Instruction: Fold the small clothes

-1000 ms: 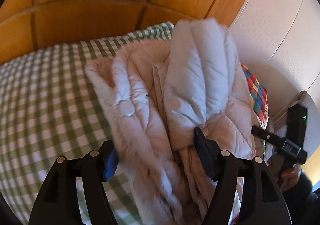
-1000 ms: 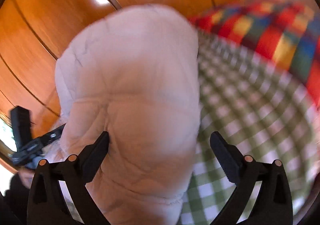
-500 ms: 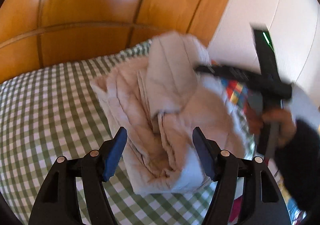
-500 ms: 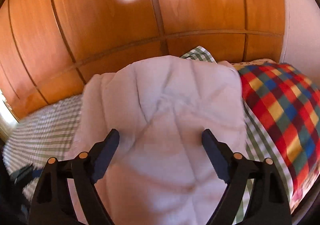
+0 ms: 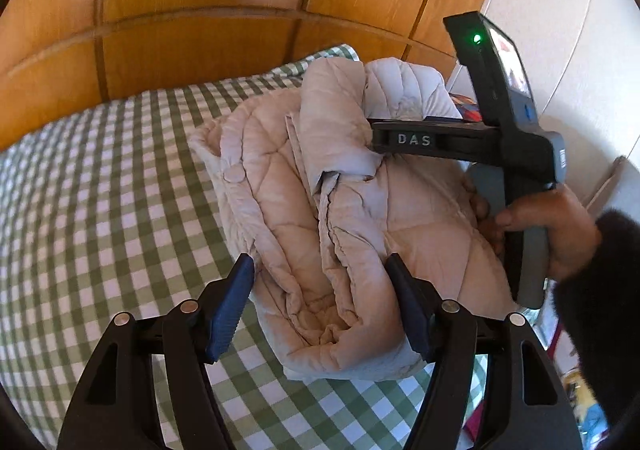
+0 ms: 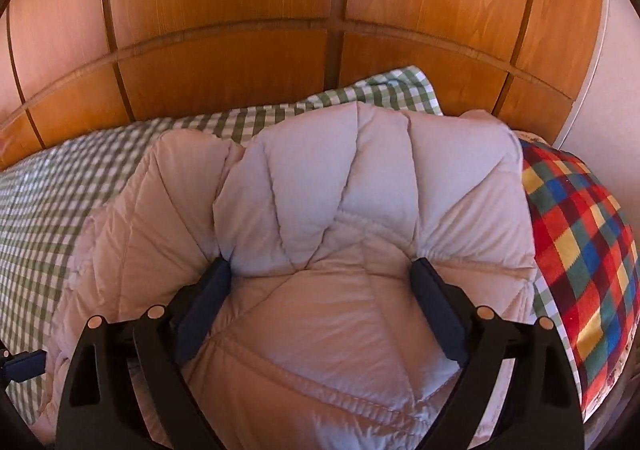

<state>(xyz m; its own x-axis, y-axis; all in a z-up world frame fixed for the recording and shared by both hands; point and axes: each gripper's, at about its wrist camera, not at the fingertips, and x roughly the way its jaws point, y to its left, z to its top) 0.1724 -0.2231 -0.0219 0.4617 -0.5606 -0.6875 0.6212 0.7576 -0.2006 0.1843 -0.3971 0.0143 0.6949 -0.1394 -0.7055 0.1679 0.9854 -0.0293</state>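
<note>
A pale pink quilted puffer jacket [image 5: 344, 209] lies folded in a bundle on the green checked bedcover [image 5: 100, 209]. My left gripper [image 5: 320, 306] is open, its blue pads either side of the bundle's near end, holding nothing. The right gripper shows in the left wrist view [image 5: 420, 139], its fingers pushed into the top fold from the right. In the right wrist view the right gripper [image 6: 320, 290] is open and rests on the jacket [image 6: 320, 330], just below the puffy folded-over part.
A wooden headboard [image 5: 200, 29] runs along the far side of the bed. A multicoloured checked cloth [image 6: 580, 270] lies to the right of the jacket. A white wall [image 5: 560, 29] stands at the right.
The jacket was lowered and now lies folded on the bed. The right gripper came down onto its top and narrowed a little. The left gripper drew back to the near end.
</note>
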